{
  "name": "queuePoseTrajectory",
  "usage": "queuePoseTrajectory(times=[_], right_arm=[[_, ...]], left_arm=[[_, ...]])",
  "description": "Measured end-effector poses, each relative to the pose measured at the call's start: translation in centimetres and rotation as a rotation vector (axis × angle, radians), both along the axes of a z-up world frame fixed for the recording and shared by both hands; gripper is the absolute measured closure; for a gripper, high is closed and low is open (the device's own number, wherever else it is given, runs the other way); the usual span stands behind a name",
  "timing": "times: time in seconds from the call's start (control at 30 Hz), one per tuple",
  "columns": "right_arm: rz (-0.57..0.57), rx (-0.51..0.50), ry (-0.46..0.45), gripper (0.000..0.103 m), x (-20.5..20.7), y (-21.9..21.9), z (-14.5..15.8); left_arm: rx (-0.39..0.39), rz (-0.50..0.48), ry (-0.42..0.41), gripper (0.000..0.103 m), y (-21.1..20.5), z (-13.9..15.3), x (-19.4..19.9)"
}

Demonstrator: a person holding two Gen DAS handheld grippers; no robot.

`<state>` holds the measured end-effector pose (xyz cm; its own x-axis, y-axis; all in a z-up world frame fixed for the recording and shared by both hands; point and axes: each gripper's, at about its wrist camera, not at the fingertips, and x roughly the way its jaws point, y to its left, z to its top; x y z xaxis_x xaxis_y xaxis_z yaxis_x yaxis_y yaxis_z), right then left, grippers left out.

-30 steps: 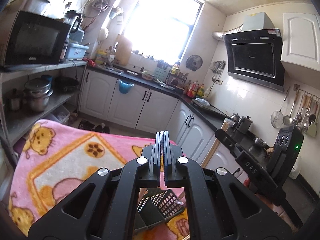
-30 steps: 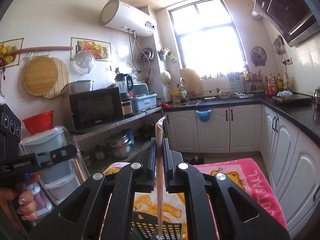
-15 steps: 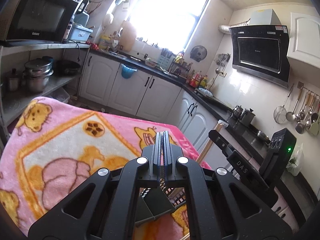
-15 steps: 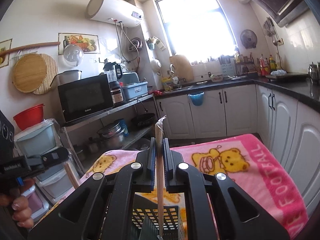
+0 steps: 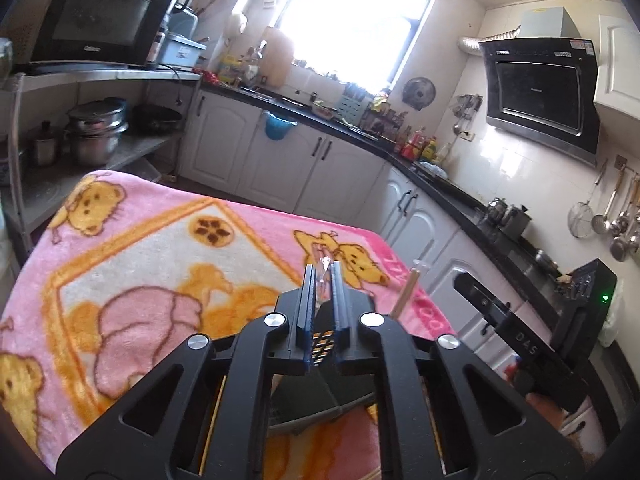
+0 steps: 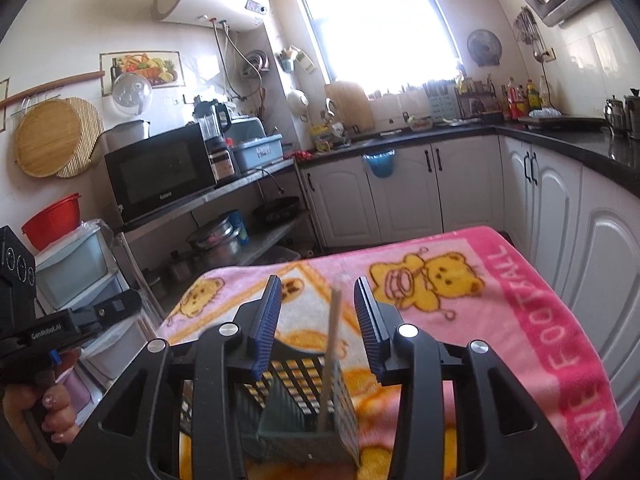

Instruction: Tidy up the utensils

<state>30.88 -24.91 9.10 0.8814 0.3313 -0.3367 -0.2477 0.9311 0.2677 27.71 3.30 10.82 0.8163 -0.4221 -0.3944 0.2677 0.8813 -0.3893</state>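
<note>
A dark slotted utensil basket (image 6: 296, 380) stands on the pink bear blanket (image 6: 520, 300), right below both grippers. My right gripper (image 6: 318, 284) is opening; a wrapped pair of wooden chopsticks (image 6: 333, 332) stands in the basket between its pads, touching neither. From the left wrist view those chopsticks (image 5: 407, 292) rise to the right of my left gripper (image 5: 323, 270). Its jaws are opening by a narrow gap, and a thin clear-wrapped utensil (image 5: 322, 261) pokes up between the tips, its lower part hidden. The basket (image 5: 320, 396) shows under the fingers.
White cabinets (image 6: 404, 196) and a black counter run along the far side and right of the table. A shelf unit with a microwave (image 6: 160, 172) and pots stands on the left. A person's hand (image 6: 52, 412) holds the left tool.
Both grippers have sunk toward the basket. The right jaws have opened and let go of the chopsticks, which now stand in the basket. The left jaws have parted slightly.
</note>
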Motion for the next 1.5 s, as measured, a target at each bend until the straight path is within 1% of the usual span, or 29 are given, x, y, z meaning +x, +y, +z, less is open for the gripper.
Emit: queuePoseTrajectory(times=[0.03,0.1,0.17,0.2,0.23,0.3,0.37,0.5,0.63,0.73,0.93,1.03,1.37,1.5], right_arm=[[0.0,-0.007,0.013,0.064,-0.2,-0.1,-0.2],[-0.001,-0.024,0.039,0.063,-0.5,-0.2,-0.6],[0.0,-0.036,0.063,0.062,-1.0,-0.4,-1.1],[0.003,-0.039,0.07,0.062,-1.1,-0.5,-1.2],[0.006,-0.046,0.076,0.061,-1.4,-0.5,-1.3],[0.005,-0.057,0.082,0.058,-1.9,-0.5,-1.5],[0.01,-0.062,0.088,0.057,-2.3,-0.5,-1.7],[0.022,-0.075,0.098,0.054,-3.4,-0.5,-2.0],[0.043,-0.071,0.108,0.05,-4.6,-0.5,-2.1],[0.057,-0.076,0.106,0.045,-5.8,-0.5,-2.2],[0.077,-0.09,0.108,0.042,-7.8,-0.5,-2.3],[0.082,-0.1,0.108,0.041,-8.8,-0.5,-2.6],[0.1,-0.115,0.133,0.04,-11.5,-0.5,-3.7],[0.109,-0.129,0.147,0.04,-12.6,-0.6,-4.3]], left_arm=[[0.004,0.007,0.003,0.081,0.0,-0.1,-0.1],[0.006,0.018,0.01,0.069,0.3,-0.4,-0.4],[0.012,0.019,0.011,0.069,0.5,-0.7,-0.7],[0.016,0.021,0.012,0.066,0.5,-0.8,-0.9],[0.016,0.027,0.012,0.061,0.7,-0.9,-1.2],[0.013,0.031,0.015,0.054,0.8,-1.2,-1.6],[0.014,0.043,0.01,0.047,1.0,-1.4,-2.0],[0.0,0.061,0.005,0.028,1.6,-1.5,-3.2],[-0.002,0.079,-0.013,0.012,2.4,-1.6,-5.0],[-0.005,0.077,-0.018,0.01,2.8,-1.8,-6.3],[-0.005,0.076,-0.009,0.01,3.2,-2.3,-8.6],[0.009,0.073,-0.002,0.01,3.1,-2.8,-9.7],[0.007,0.035,0.06,0.01,2.4,-5.3,-11.5],[-0.011,0.031,0.081,0.01,2.4,-6.2,-12.0]])
